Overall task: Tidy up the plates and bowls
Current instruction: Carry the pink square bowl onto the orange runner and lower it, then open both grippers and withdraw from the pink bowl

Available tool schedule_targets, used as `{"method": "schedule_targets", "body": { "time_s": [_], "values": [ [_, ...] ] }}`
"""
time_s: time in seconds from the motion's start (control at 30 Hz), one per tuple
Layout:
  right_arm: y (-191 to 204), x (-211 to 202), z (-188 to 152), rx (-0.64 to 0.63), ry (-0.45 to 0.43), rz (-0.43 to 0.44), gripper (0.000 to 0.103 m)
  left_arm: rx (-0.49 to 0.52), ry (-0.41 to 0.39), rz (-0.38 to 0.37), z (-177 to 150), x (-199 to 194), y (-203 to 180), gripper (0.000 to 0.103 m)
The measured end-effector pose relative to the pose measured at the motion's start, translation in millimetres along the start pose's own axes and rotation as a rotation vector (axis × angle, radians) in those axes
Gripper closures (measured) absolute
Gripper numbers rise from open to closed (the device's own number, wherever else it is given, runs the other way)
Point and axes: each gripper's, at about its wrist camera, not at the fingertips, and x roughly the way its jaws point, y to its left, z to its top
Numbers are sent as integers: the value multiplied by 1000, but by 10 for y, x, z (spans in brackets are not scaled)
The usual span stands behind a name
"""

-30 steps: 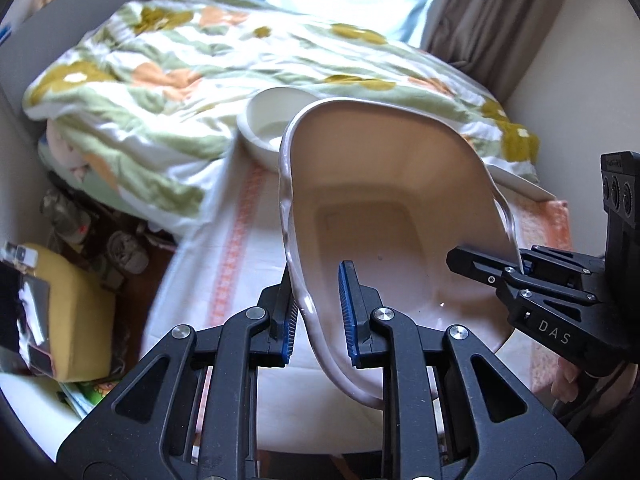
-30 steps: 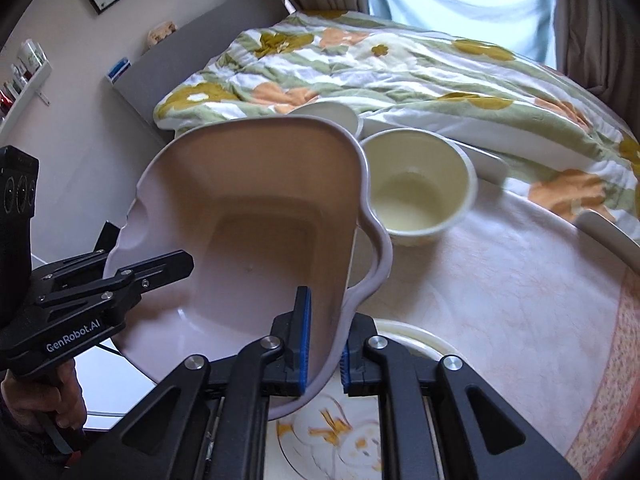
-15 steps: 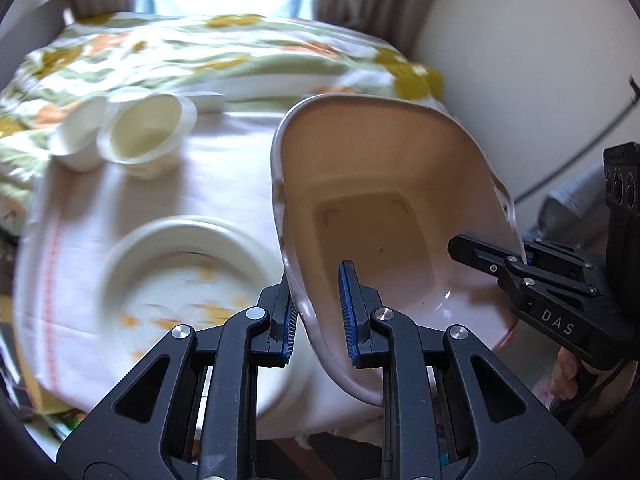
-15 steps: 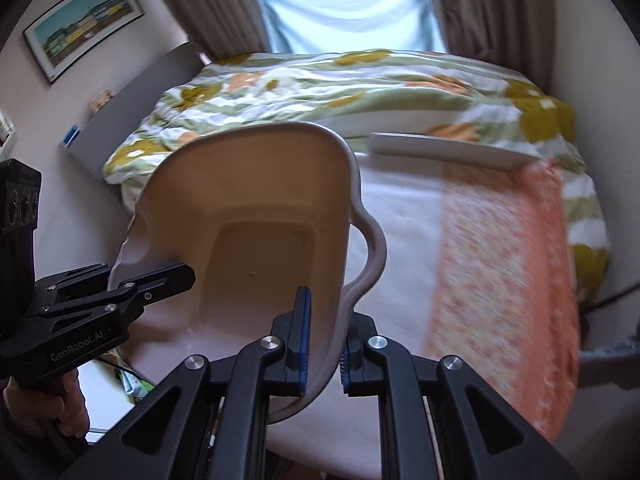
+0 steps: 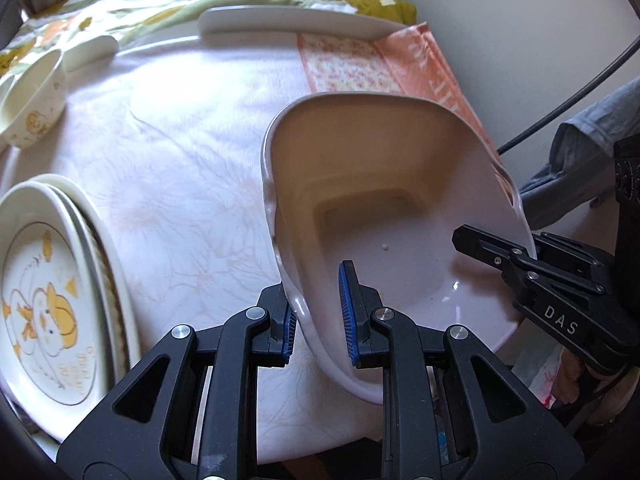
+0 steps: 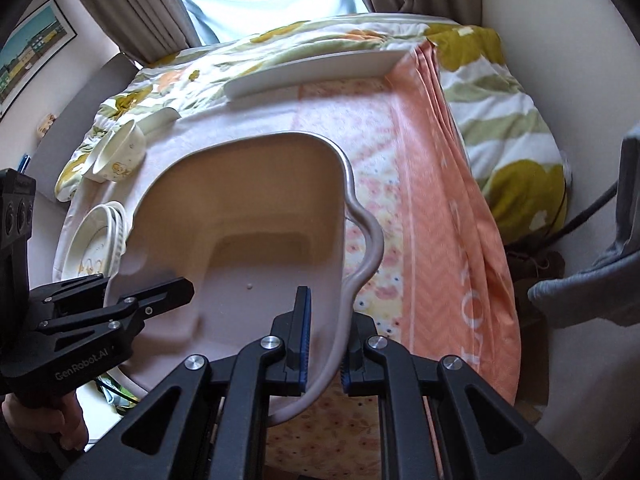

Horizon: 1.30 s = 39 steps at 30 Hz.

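A large pinkish-grey basin with a wavy rim hangs over the right part of the table, held from both sides. My left gripper is shut on its left rim. My right gripper is shut on its right rim, and it also shows in the left wrist view. The basin fills the middle of the right wrist view. A stack of cartoon-printed plates lies at the table's left. A small printed bowl stands at the far left.
The table carries a white cloth and an orange runner on its right side. A long white tray lies along the far edge. A bed with a flowered quilt lies behind. A wall stands close on the right.
Both grippers have swung the basin to the right and lowered it over the table's right side. The plates and bowls now sit at the left of both views.
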Motion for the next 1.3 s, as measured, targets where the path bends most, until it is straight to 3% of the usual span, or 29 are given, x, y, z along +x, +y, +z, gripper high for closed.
{"method": "schedule_targets", "body": {
  "time_s": [0.47, 0.7, 0.8, 0.83, 0.87, 0.97, 1.0, 1.07, 1.2, 1.3],
  "values": [
    [-60, 85, -127, -9, 17, 23, 92, 0, 11, 75, 26, 133, -49, 86],
    [-30, 74, -138, -41, 26, 9, 92, -26, 47, 63, 74, 156, -30, 86],
    [-31, 64, -140, -43, 29, 15, 89, -27, 56, 73, 83, 158, -36, 80],
    [-23, 57, -142, -49, 29, 20, 84, -26, 55, 72, 84, 155, -41, 62],
    [-11, 49, -147, -56, 26, 21, 72, -26, 47, 65, 82, 146, -43, 28],
    [7, -3, -165, -76, 5, 10, 36, -36, 4, 74, 84, 69, -12, 13],
    [5, -29, -170, -82, -1, 17, 30, -52, 5, 60, 90, 61, 11, 12],
    [20, -69, -183, -95, -11, 18, 9, -63, 3, 56, 98, 41, 39, 12],
    [98, -175, -219, -141, -35, 8, 1, -44, -6, 63, 100, -63, 18, 12],
    [173, -277, -233, -159, -51, -2, 1, -35, -37, 62, 92, -270, -20, 12]
  ]
}}
